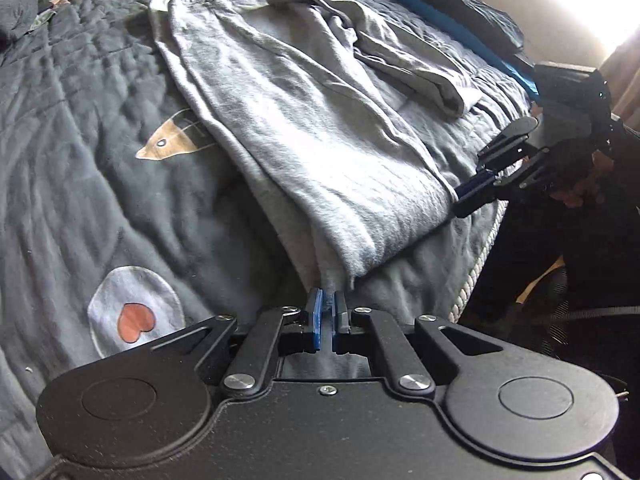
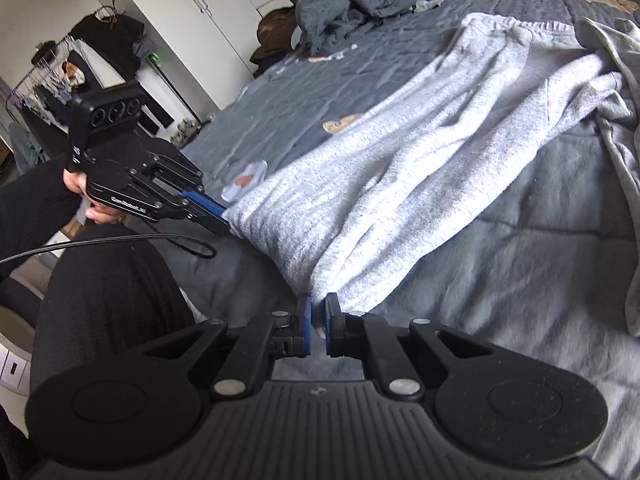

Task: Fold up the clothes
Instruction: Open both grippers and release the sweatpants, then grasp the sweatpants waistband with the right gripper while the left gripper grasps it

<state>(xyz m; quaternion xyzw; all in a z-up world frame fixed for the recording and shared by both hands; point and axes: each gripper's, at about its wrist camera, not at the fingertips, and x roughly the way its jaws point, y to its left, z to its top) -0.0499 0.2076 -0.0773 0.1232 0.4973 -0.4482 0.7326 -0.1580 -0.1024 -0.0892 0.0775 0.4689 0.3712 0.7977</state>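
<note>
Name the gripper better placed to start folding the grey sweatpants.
Neither: the left gripper and right gripper each pinch a near-end corner of the grey sweatpants, so both should probably lift together.

Beyond the jaws, the grey sweatpants [image 1: 312,128] cover part of a fish patch [image 1: 168,142] on the quilt [image 1: 80,92]. The cloth's edge disappears between both sets of jaws. A second garment [image 2: 624,152] runs off the frame's right edge.

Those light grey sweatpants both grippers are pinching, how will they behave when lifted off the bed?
The light grey sweatpants will probably sag between the left hand-held gripper and the right hand-held gripper, since they already lie creased and rumpled. The fleecy weave looks unlikely to slip. The loose far end will likely drag over the quilt.
</note>
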